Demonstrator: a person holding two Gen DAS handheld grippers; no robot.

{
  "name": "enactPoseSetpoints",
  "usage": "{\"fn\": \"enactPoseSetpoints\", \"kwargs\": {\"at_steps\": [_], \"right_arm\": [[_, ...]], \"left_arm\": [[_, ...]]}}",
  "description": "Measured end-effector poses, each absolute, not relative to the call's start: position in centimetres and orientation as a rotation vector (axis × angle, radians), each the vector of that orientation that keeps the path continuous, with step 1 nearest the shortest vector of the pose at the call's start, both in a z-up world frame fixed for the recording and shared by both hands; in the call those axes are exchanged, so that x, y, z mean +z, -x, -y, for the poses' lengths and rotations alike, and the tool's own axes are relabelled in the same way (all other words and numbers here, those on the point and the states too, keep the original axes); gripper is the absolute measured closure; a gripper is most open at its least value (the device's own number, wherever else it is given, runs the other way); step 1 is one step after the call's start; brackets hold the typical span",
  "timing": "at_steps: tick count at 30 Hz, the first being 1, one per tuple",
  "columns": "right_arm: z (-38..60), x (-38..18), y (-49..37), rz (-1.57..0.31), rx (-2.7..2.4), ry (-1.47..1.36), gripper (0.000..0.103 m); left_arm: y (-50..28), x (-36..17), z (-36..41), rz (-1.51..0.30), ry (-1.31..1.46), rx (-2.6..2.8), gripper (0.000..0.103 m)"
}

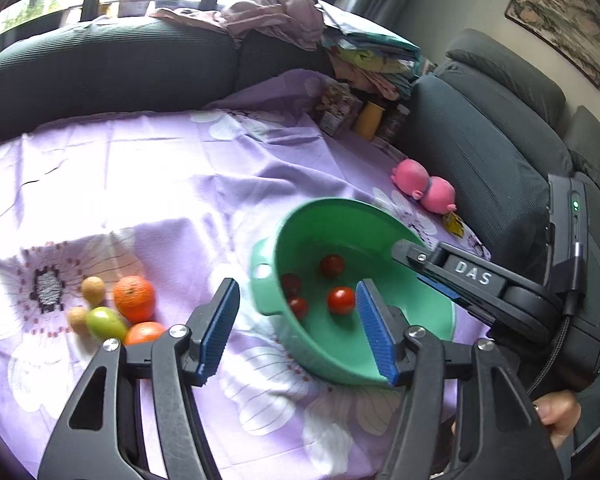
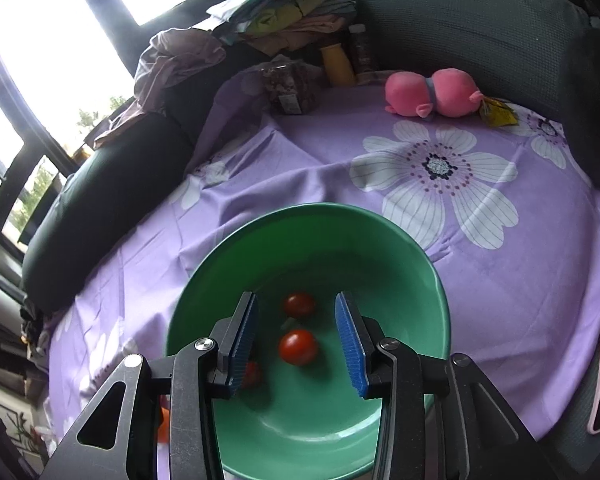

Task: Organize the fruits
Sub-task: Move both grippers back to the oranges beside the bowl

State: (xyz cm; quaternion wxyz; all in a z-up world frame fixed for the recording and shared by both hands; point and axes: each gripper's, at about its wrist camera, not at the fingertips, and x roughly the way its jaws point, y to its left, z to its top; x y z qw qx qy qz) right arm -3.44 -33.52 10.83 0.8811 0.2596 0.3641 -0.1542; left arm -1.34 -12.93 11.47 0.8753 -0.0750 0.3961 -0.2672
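Note:
A green bowl (image 1: pixel 340 216) sits on the purple flowered cloth and holds several red cherry tomatoes (image 1: pixel 341 300). My left gripper (image 1: pixel 297 286) hangs open in front of the bowl's near-left rim, with nothing between its blue pads. To its left lie two oranges (image 1: pixel 135 298), a green fruit (image 1: pixel 106 323) and two small tan fruits (image 1: pixel 93 289). My right gripper (image 1: pixel 416 268) reaches over the bowl from the right. In the right wrist view, that right gripper (image 2: pixel 297 298) stands open above the bowl (image 2: pixel 308 220). A tomato (image 2: pixel 298 346) lies loose below, between its fingers and untouched.
A pink plush toy (image 2: pixel 432 92) lies at the cloth's far edge by the dark sofa (image 1: pixel 480 132). Jars and a yellow bottle (image 1: pixel 370 120) stand at the back, with piled clothes behind. A paler green piece (image 1: pixel 262 268) shows under the bowl's left side. A hand (image 1: pixel 556 412) shows lower right.

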Motion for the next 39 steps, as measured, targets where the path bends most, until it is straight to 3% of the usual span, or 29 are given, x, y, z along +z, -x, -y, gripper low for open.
{"fn": "enactPoseSetpoints", "kwargs": {"at_steps": [9, 11, 13, 20, 32, 36, 39], "right_arm": [[28.9, 11.5, 1.9, -0.782, -0.081, -0.489, 0.061], [27.5, 11.6, 1.5, -0.791, -0.030, -0.470, 0.057], [25.8, 11.7, 1.1, -0.808, 0.029, -0.449, 0.042], [19.4, 9.5, -1.1, -0.955, 0.246, -0.380, 0.042], [16.2, 3.1, -3.7, -1.199, 0.142, -0.245, 0.042], [15.9, 2.6, -3.7, -1.218, 0.156, -0.221, 0.055], [15.4, 3.2, -3.1, -1.216, 0.187, -0.200, 0.055]], "left_arm": [[2.1, 11.6, 0.2, -0.797, 0.357, -0.223, 0.041], [2.3, 10.1, -1.3, -0.828, 0.414, -0.228, 0.041], [1.9, 8.5, -2.2, -0.881, 0.445, -0.220, 0.042], [0.7, 6.2, -2.2, -0.963, 0.400, -0.137, 0.042], [0.7, 5.4, -5.2, -0.964, 0.395, 0.004, 0.042], [0.5, 5.5, -5.1, -0.965, 0.386, 0.009, 0.042], [0.5, 5.5, -5.1, -0.966, 0.385, 0.010, 0.042]]}}
